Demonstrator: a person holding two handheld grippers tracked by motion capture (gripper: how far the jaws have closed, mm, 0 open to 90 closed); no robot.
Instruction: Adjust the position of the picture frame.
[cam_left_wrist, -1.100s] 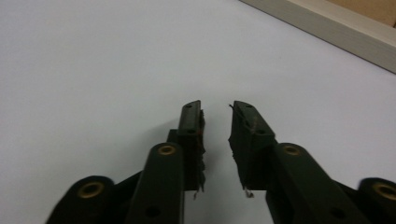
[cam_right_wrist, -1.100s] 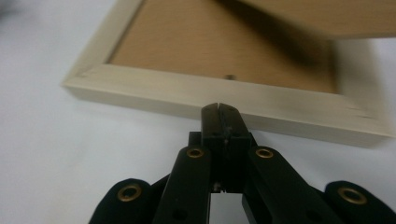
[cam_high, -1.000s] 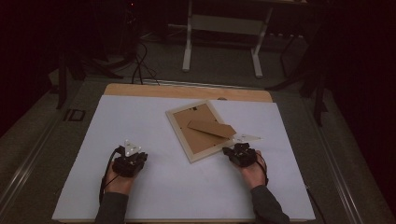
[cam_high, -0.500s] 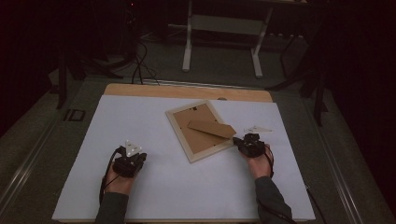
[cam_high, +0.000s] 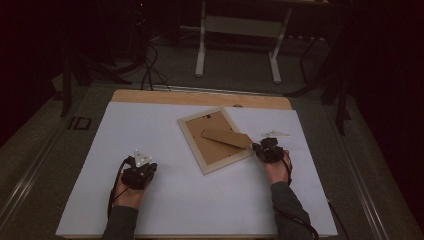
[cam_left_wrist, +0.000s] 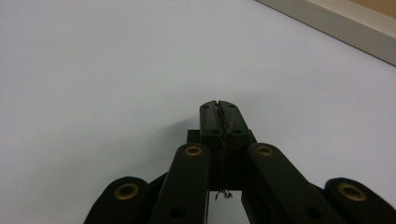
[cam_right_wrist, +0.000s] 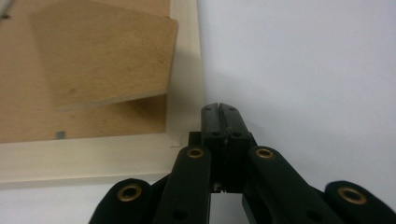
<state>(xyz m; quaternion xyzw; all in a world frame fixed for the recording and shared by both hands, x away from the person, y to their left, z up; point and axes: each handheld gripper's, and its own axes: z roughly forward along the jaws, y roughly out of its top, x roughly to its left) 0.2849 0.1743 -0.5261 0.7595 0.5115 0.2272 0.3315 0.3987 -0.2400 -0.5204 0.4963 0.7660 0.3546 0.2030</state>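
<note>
**Pale wood frame face down between two closed claws**

White sheeting covers our bench (cam_high: 200, 200), with a strip of bare wood showing along its far edge. On it lies the picture frame (cam_high: 216, 139), back side up and turned at an angle to the bench edges, right of the middle and toward the far half. Its pale rim surrounds a brown backing board, and the brown easel stand (cam_high: 227, 137) lies across that board, its outer end reaching toward the frame's right corner. In the right gripper view the stand (cam_right_wrist: 105, 56) lifts a little off the backing, casting a shadow under its near edge.

We hold our right claw (cam_high: 264, 146) just beside the frame's right corner. Its jaws are pressed together with nothing between them; in the right gripper view the closed tips (cam_right_wrist: 219, 109) sit over the white sheet, close against the outer side of the pale rim (cam_right_wrist: 184, 70). Whether the tips touch the rim we cannot tell.

Our left claw (cam_high: 142, 167) rests well apart from the frame, on the near left part of the bench, its grey three-cornered plate on top. Its jaws (cam_left_wrist: 219, 109) are also closed and empty, pointing over bare white sheet, with a length of the frame's rim (cam_left_wrist: 336, 21) across the far right corner of the left gripper view.

A small white piece (cam_high: 275, 133) lies on the sheet just beyond the right claw.
</note>
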